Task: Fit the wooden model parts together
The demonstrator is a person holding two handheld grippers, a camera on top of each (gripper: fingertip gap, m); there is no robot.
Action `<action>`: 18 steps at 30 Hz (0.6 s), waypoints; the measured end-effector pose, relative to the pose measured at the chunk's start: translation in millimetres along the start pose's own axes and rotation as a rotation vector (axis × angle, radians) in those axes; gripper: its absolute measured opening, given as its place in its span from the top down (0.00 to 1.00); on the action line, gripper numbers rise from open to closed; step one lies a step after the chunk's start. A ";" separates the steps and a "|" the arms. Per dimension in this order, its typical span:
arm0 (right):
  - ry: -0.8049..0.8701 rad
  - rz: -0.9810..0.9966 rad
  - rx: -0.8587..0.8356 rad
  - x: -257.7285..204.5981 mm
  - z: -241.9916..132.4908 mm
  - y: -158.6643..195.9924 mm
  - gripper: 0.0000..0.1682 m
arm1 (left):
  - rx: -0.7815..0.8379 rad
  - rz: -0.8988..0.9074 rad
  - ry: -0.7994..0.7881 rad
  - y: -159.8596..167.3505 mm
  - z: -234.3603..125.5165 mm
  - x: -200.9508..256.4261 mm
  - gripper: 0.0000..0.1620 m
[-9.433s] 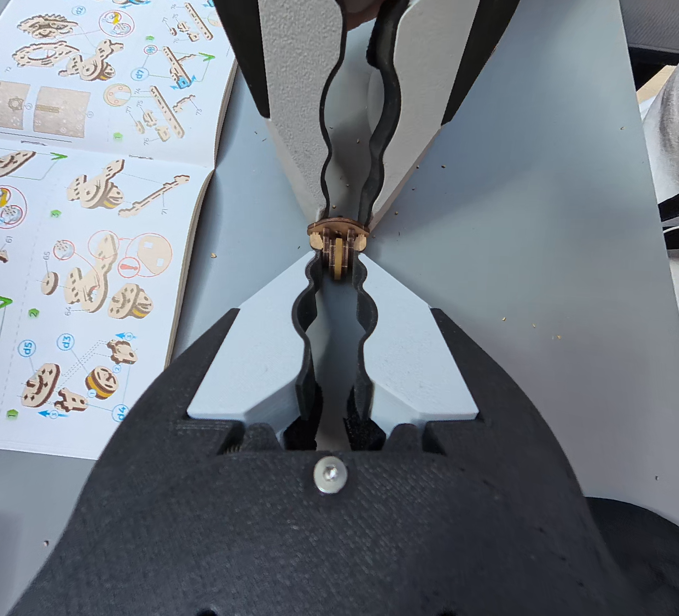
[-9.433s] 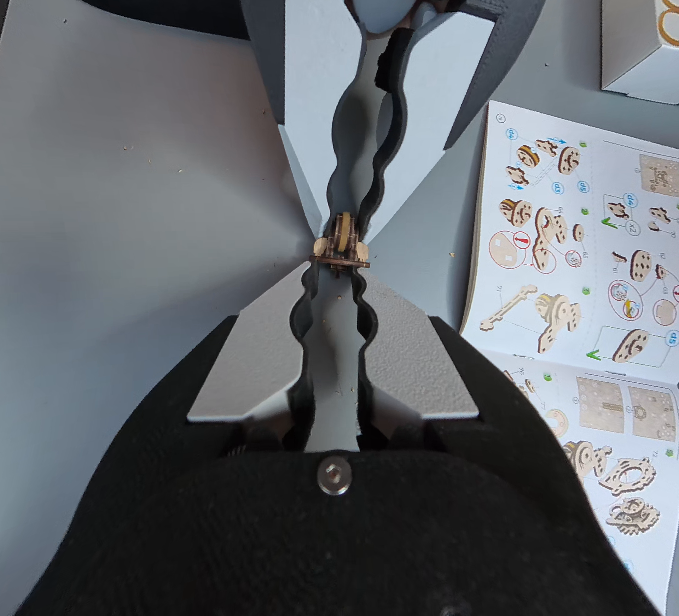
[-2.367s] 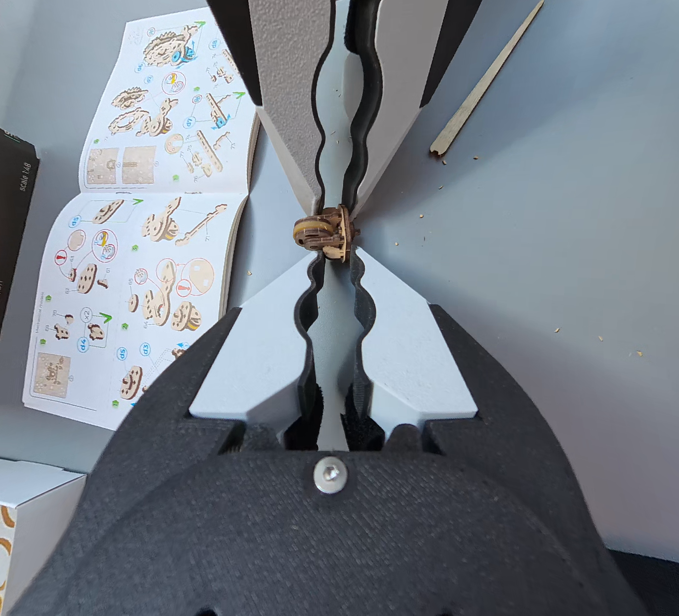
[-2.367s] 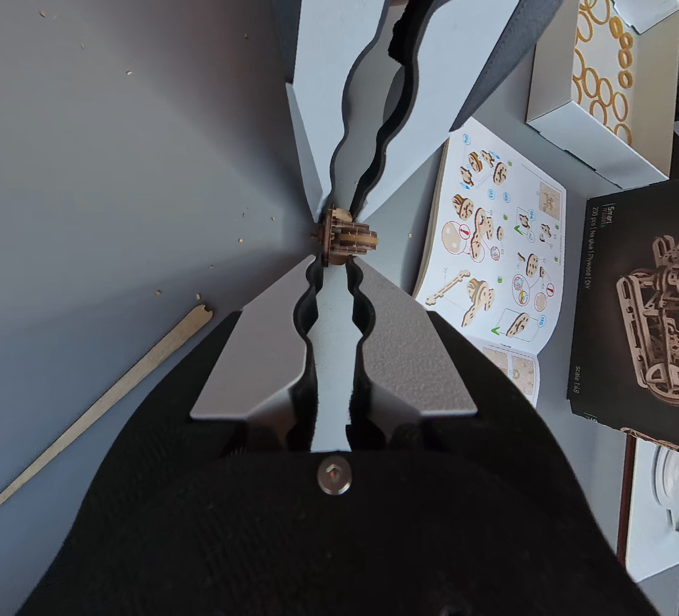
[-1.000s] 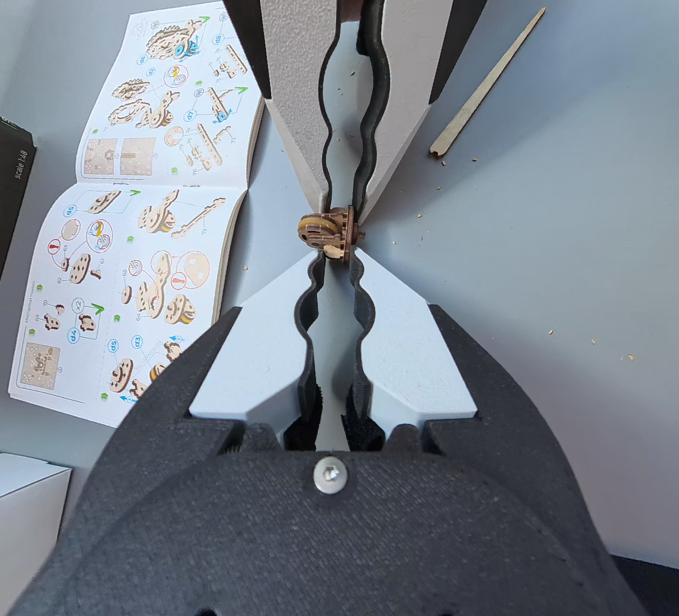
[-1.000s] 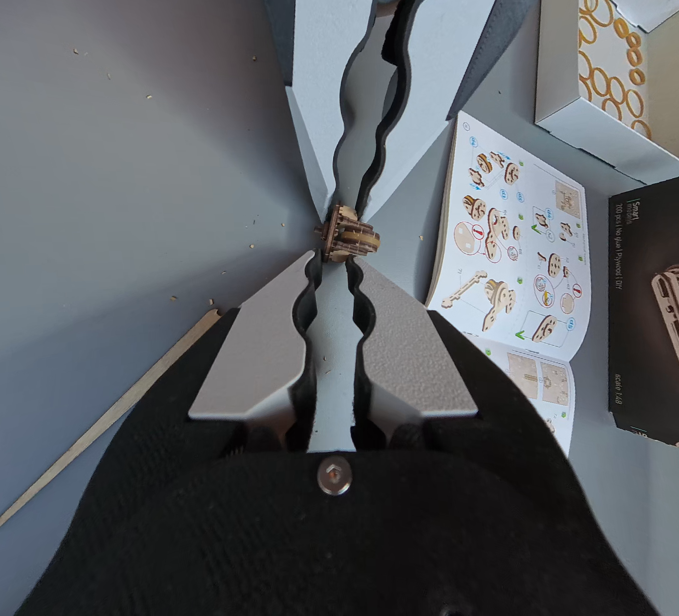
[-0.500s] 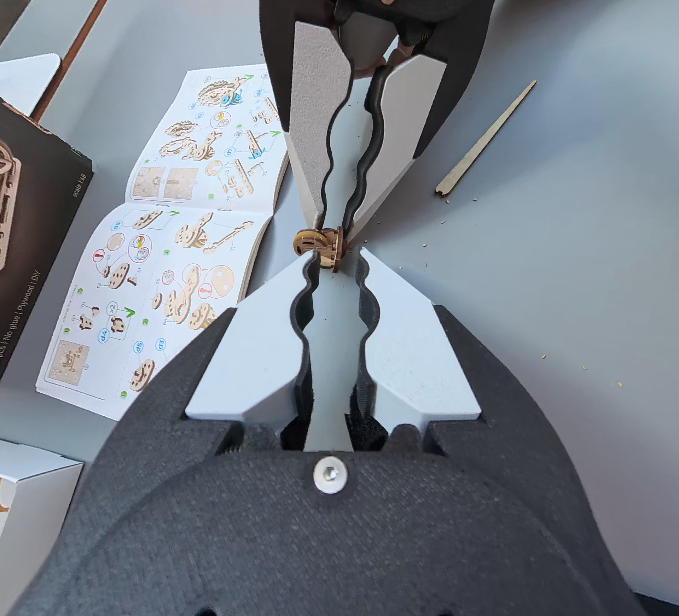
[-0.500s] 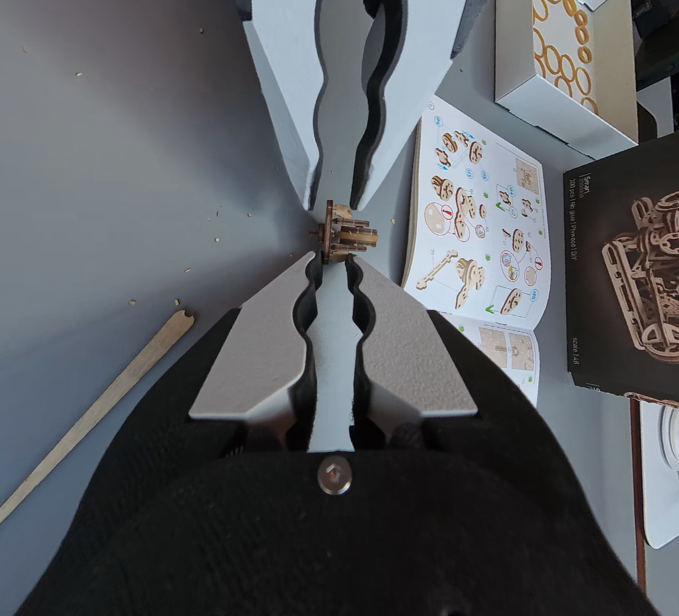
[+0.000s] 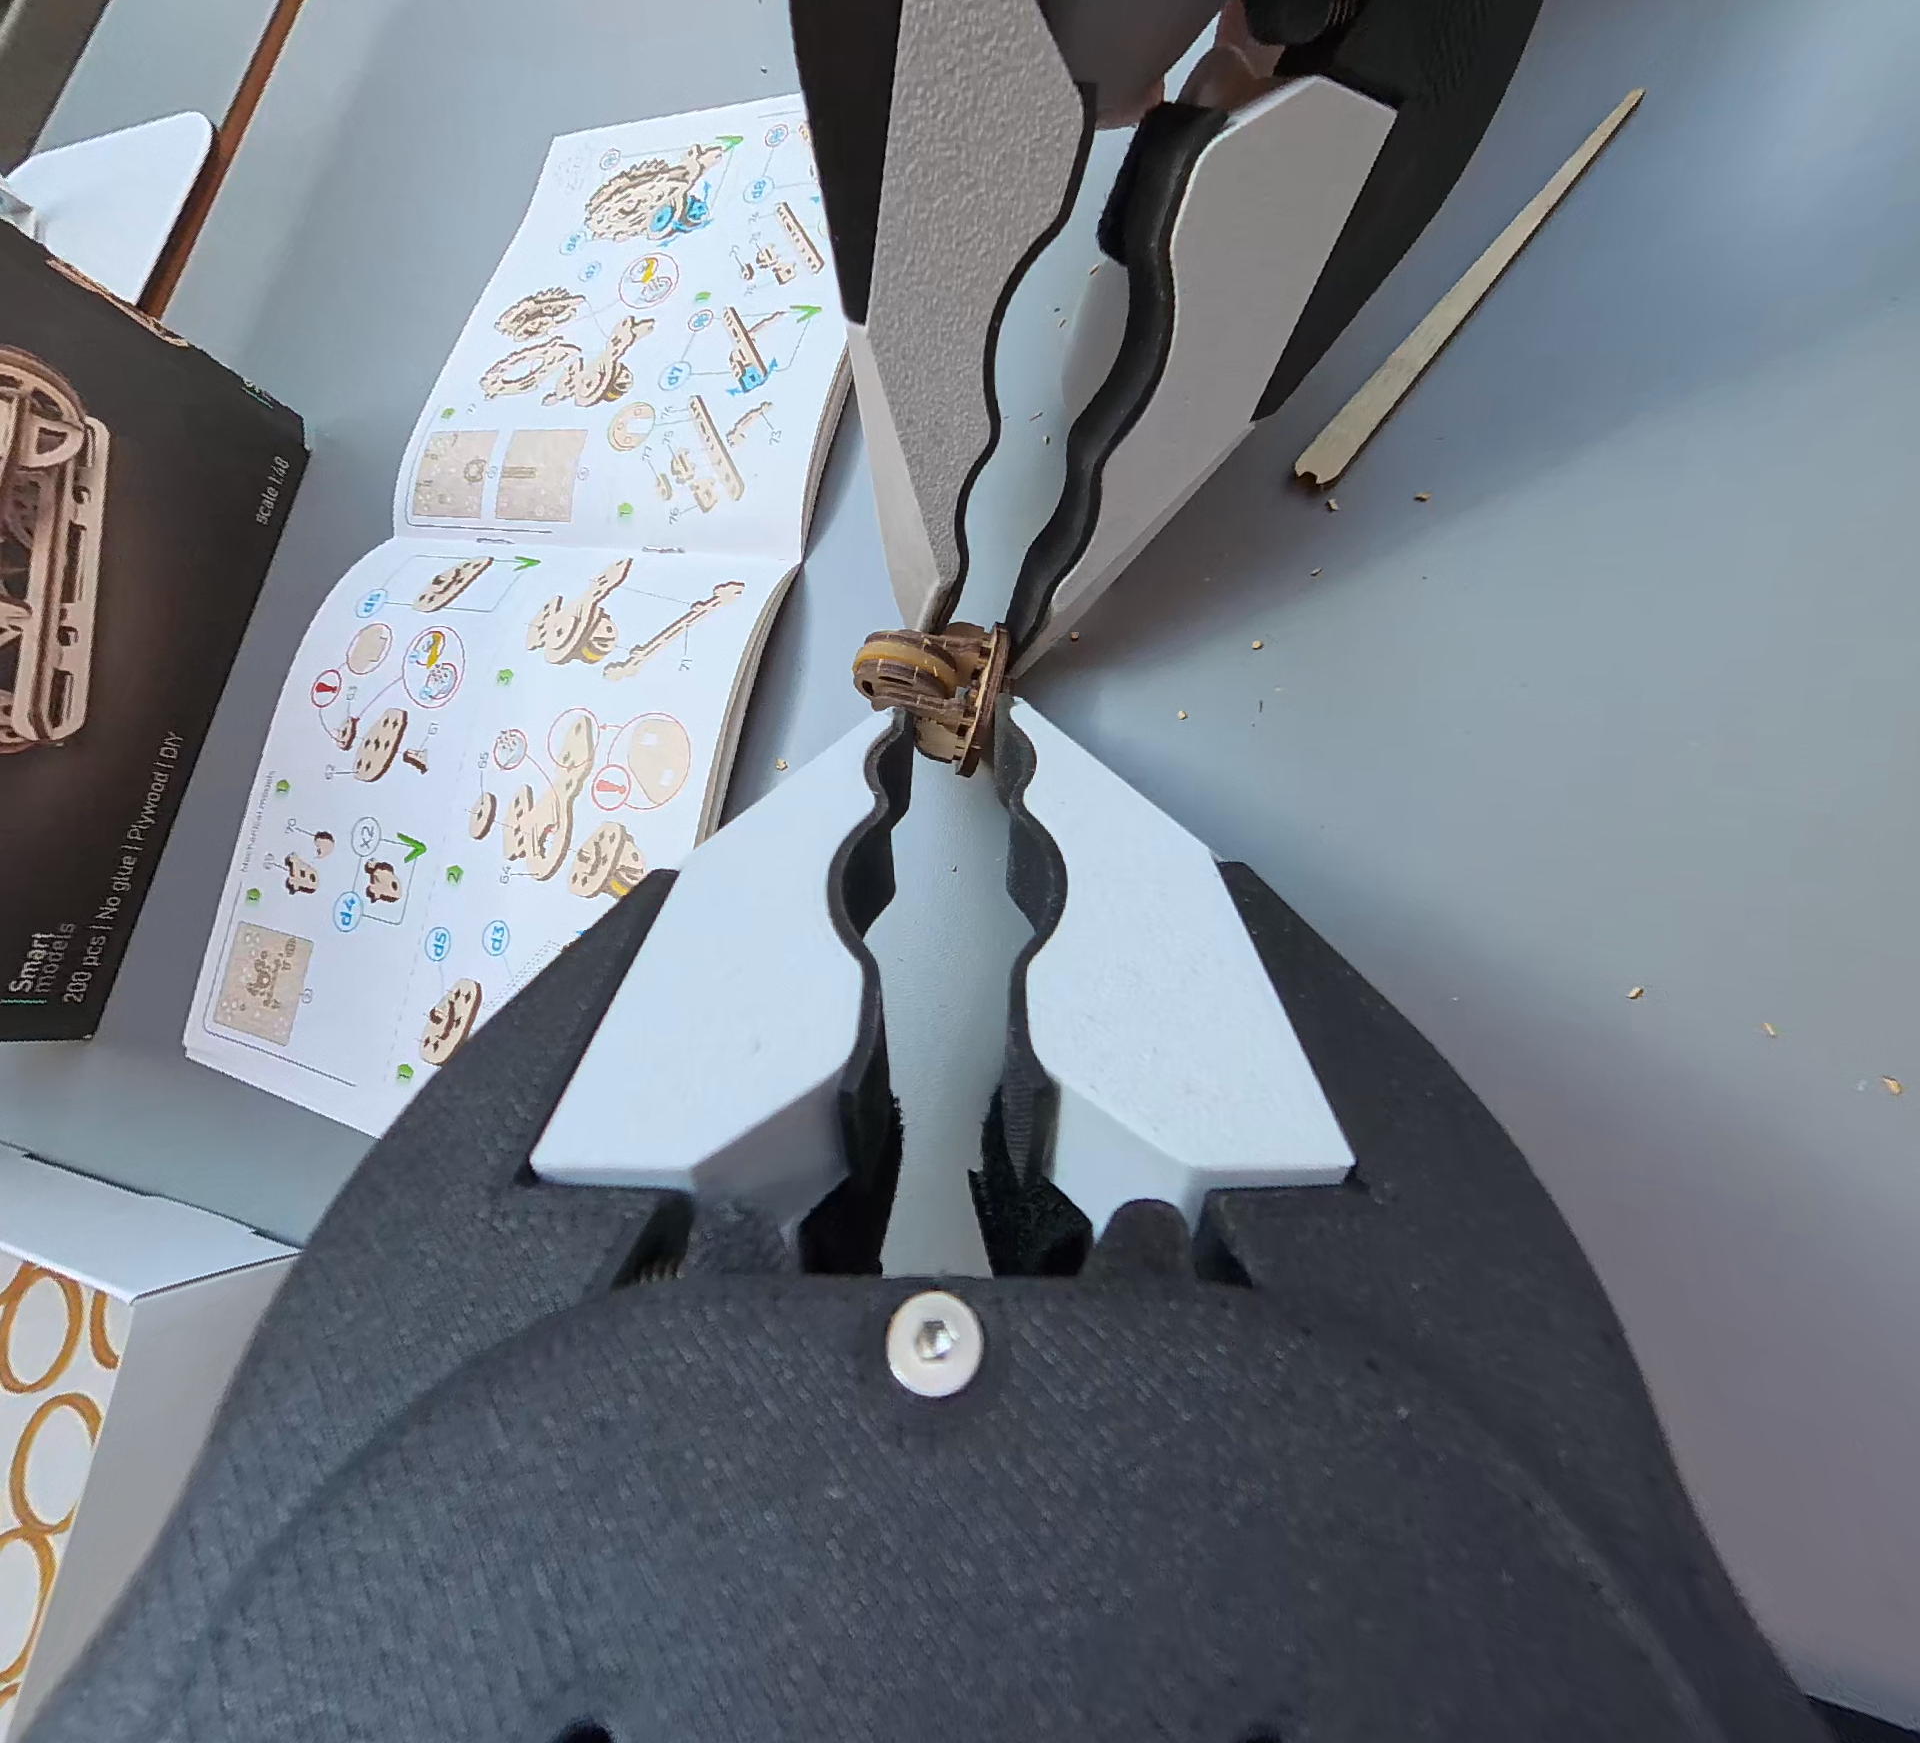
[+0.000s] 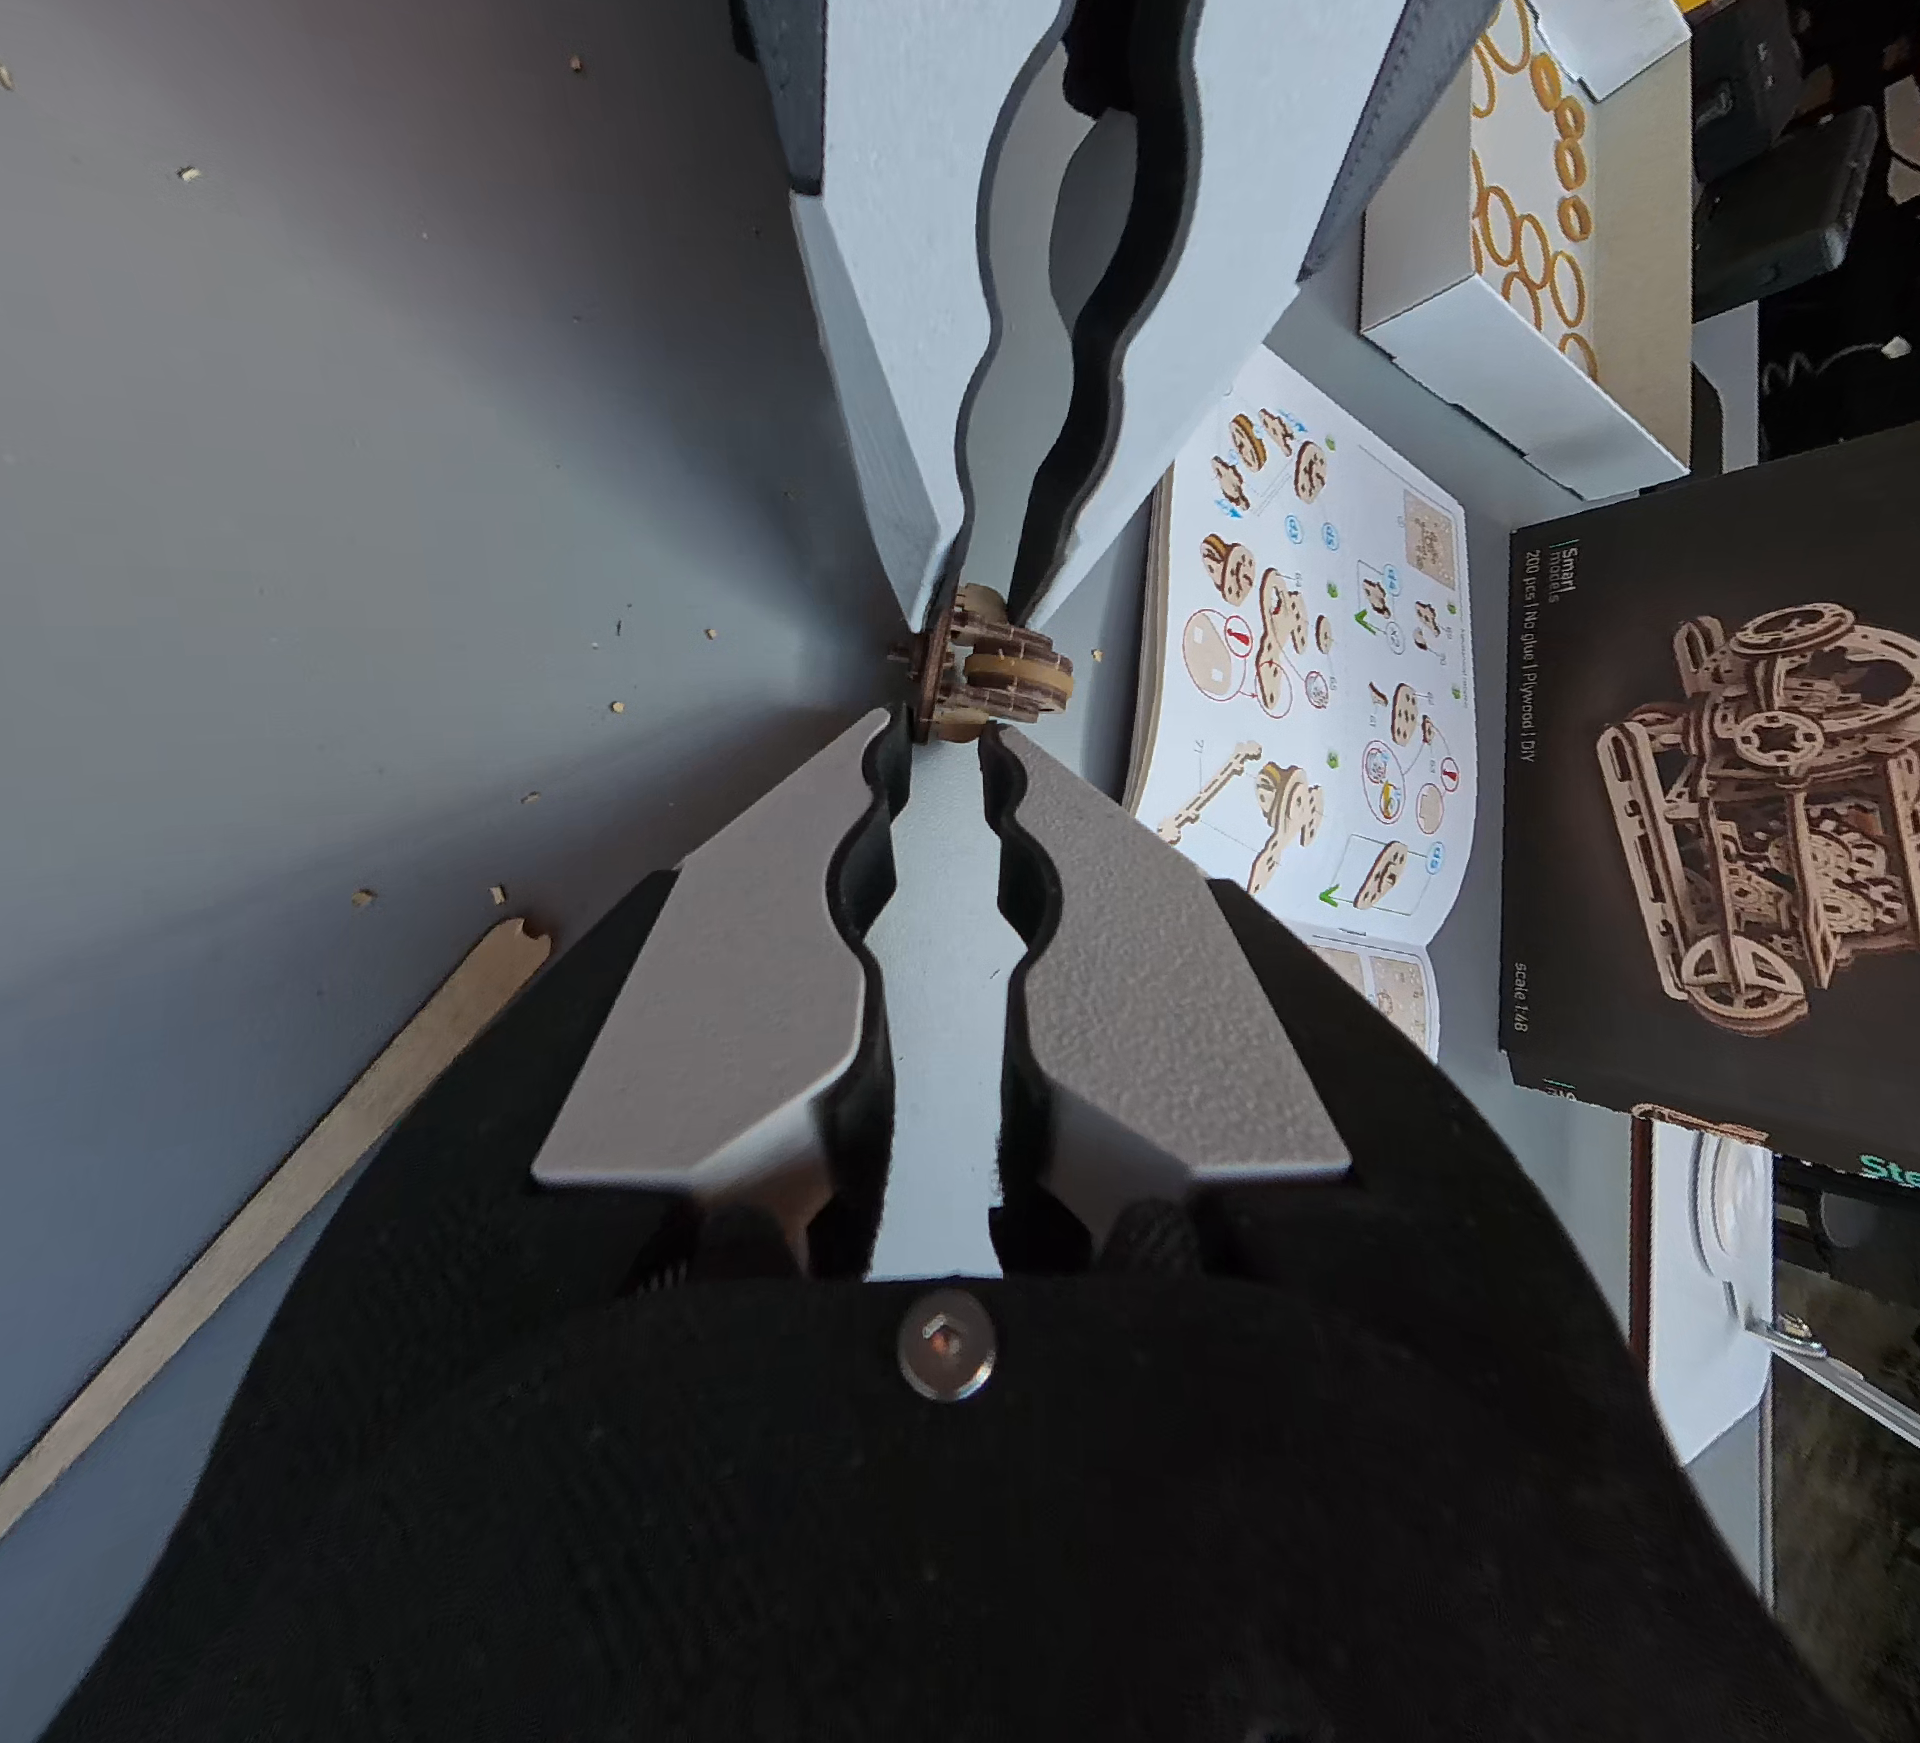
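Note:
A small wooden assembly [image 9: 935, 685], a disc with pegs and a rounded layered piece, hangs above the grey table [image 9: 1558, 758] between both grippers. My left gripper [image 9: 951, 725] comes from below in its own view, with its tips closed on the disc's lower edge. My right gripper [image 9: 979, 623] comes from the opposite side and is shut on the other edge. In the right wrist view the assembly [image 10: 987, 670] sits between my right gripper [image 10: 943, 732] and the left gripper [image 10: 982, 597], tip to tip. The rounded piece sticks out towards the booklet.
An open instruction booklet [image 9: 540, 654] lies beside the grippers, with a black model box [image 9: 114, 654] beyond it. A white box with gold rings [image 10: 1527, 218] stands near the table edge. A thin wooden stick [image 9: 1455, 301] and wood crumbs lie on the other side. Only a small space, under 4 cm, lies between the two pairs of fingers.
Half a second ago my left gripper had let go and drawn back a little while the right held the assembly. Now the left is back on it with its tips closed.

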State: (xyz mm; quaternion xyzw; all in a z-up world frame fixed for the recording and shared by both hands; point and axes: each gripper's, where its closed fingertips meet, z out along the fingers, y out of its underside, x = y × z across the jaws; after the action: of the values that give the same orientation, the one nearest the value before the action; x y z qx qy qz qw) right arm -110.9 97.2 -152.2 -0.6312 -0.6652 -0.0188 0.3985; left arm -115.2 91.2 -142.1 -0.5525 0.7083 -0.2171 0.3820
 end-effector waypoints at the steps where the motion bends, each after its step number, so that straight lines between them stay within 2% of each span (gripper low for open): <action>1: -0.002 0.004 0.004 0.0 0.0 0.0 0.93 | 0.003 -0.005 0.003 -0.1 0.0 0.0 0.92; 2: -0.005 0.011 0.007 0.1 -0.2 -0.4 0.93 | 0.004 -0.006 0.002 0.2 0.0 -0.3 0.90; 4: -0.006 0.010 0.006 0.0 -0.3 -0.5 0.94 | -0.001 -0.004 -0.038 1.3 0.3 -6.6 0.79; 8: 0.006 -0.020 0.001 -0.6 -0.5 -0.9 0.94 | 0.035 0.044 -0.012 -2.5 0.5 -1.3 0.86; 15: 0.019 -0.045 0.008 0.6 -1.0 -1.1 0.93 | 0.046 0.075 -0.010 -2.1 0.8 -1.8 0.86; 18: 0.013 0.003 0.033 4.4 -4.5 -2.6 0.89 | 0.042 0.088 -0.024 -1.0 0.6 -3.0 0.87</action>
State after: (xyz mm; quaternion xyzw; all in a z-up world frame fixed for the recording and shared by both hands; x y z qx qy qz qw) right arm -110.4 97.9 -145.5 -0.6255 -0.6617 -0.0114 0.4133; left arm -113.7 93.9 -140.9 -0.5154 0.7224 -0.2084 0.4113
